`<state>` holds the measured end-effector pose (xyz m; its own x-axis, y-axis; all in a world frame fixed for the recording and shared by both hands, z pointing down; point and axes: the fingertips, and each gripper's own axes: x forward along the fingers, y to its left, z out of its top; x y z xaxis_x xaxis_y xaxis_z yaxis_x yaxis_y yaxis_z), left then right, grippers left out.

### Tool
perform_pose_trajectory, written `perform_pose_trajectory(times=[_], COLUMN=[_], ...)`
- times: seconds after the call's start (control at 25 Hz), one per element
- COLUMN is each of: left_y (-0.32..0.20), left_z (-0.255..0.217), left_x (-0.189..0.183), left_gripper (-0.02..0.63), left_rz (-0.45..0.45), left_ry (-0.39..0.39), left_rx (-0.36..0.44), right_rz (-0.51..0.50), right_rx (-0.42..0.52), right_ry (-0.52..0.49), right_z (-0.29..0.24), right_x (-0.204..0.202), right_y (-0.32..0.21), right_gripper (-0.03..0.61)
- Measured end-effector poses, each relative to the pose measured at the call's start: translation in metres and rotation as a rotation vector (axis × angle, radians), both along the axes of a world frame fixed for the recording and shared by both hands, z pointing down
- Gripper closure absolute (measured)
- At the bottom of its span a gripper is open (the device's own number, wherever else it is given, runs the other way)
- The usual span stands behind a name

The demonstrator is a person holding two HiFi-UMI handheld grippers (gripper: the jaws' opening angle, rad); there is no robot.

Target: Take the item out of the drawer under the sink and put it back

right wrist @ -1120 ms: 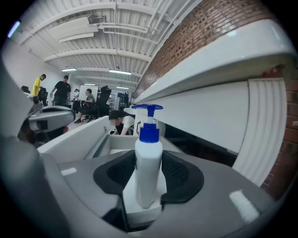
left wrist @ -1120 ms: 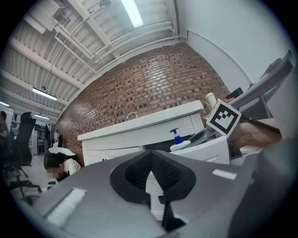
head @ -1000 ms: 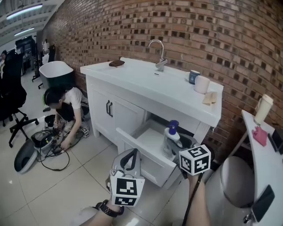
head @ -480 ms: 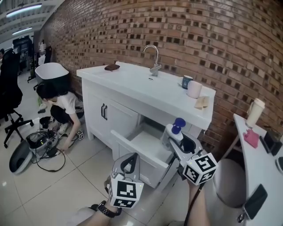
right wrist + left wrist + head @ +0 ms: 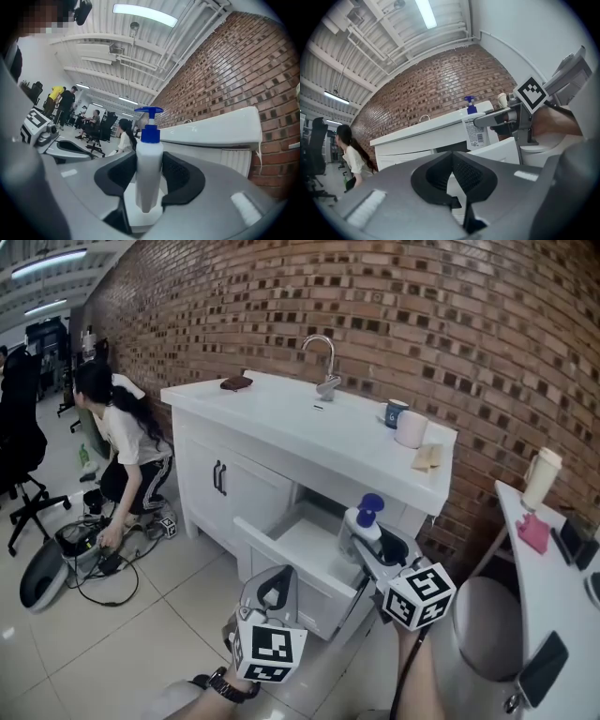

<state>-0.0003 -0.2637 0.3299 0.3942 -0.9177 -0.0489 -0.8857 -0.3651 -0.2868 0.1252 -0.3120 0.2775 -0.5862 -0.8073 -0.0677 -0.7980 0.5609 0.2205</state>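
Note:
A white pump bottle [image 5: 360,525] with a blue cap hangs over the open drawer [image 5: 298,547] under the sink counter [image 5: 309,423]. My right gripper [image 5: 357,546] is shut on its lower body. In the right gripper view the bottle [image 5: 149,164] stands upright between the two dark pads, which press its sides. My left gripper [image 5: 272,585] floats in front of the drawer, lower and to the left, shut with nothing in it. The left gripper view shows its pads [image 5: 464,176] together, and beyond them the bottle [image 5: 474,129] in the right gripper [image 5: 497,119].
A faucet [image 5: 325,359], a dark mug [image 5: 396,412], a white cup [image 5: 412,429] and a cloth [image 5: 428,457] are on the counter. A person [image 5: 122,442] bends over cables on the floor at left. A table with a pink item [image 5: 534,532] stands at right.
The bottle in my right gripper has shifted slightly left and stands more upright over the drawer. The person at left has risen from a crouch. My left gripper has barely moved.

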Motion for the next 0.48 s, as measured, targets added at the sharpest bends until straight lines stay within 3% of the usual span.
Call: perform_pose_trajectory(times=[0.36,0.48], left_y=[-0.003,-0.006], left_z=[-0.005,-0.004], left_x=[-0.001,-0.005], left_gripper=[0.595,0.595], left_rz=[-0.005,-0.013], left_ry=[-0.006,-0.007], left_rx=[0.014,0.003], right_rz=[-0.007,0.008], right_rx=[-0.037,-0.12], right_ry=[0.018,0.067], right_z=[0.008,0.022], right_x=[-0.007,-0.009], right_y=[-0.019,-0.033], right_gripper=[0.397,0.398])
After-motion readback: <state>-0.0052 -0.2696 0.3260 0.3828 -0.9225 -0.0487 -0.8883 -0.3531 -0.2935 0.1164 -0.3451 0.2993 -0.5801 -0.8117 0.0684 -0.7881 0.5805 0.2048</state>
